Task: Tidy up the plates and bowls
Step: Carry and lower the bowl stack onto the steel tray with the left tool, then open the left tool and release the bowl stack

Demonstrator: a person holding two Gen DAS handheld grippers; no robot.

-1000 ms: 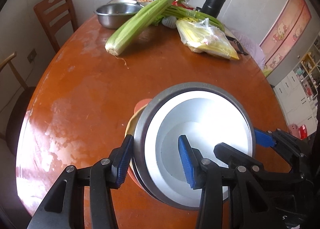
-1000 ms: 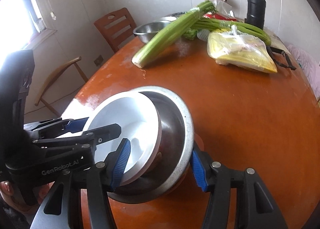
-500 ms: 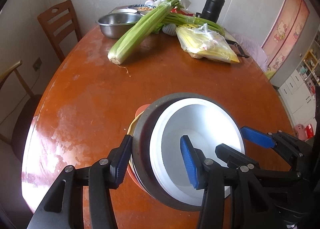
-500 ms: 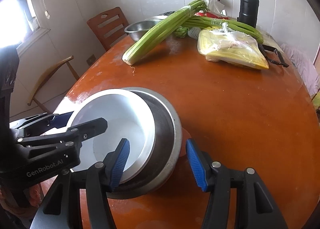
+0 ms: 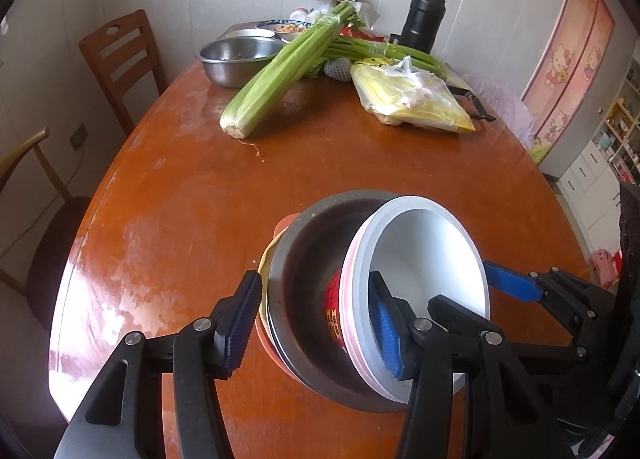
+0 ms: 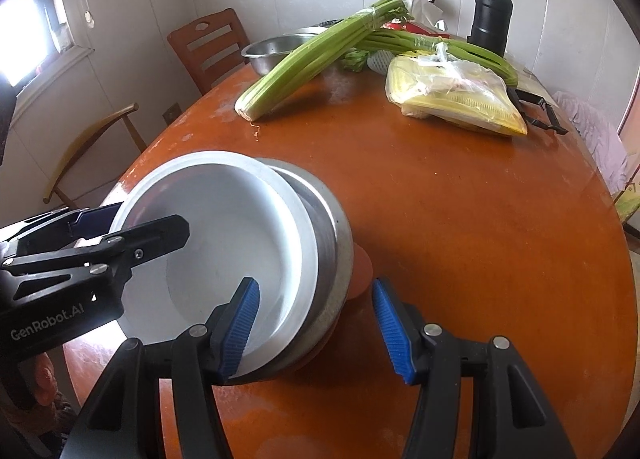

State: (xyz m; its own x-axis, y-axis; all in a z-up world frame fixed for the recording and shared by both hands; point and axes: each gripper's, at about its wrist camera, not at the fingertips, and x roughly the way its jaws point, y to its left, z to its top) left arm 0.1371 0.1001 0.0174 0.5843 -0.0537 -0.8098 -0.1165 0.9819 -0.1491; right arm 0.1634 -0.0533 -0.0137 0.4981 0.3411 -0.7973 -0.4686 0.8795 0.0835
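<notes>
A stack sits near the table's front: an orange plate (image 5: 285, 223) and a yellow plate (image 5: 267, 257) underneath, a steel bowl (image 5: 308, 279) on them, and a white bowl (image 5: 424, 251) tilted inside it, with a red pattern on its outer wall. My left gripper (image 5: 312, 323) straddles the near rims, its left finger outside the steel bowl and its right finger inside the white bowl, jaws wide. My right gripper (image 6: 316, 329) straddles the stack's rims from the other side, also wide open. The stack shows in the right wrist view too, white bowl (image 6: 224, 243) and steel bowl (image 6: 336, 231).
Far across the brown table (image 5: 340, 163) lie celery (image 5: 288, 67), a yellow plastic bag (image 5: 412, 99), a second steel bowl (image 5: 236, 59), a food dish and a black flask (image 5: 422, 19). Wooden chairs (image 5: 120, 59) stand at the left edge.
The white bowl has tipped up and slid right inside the steel bowl, showing its red outer wall. Both grippers pulled back and rose a little; their jaws stayed apart.
</notes>
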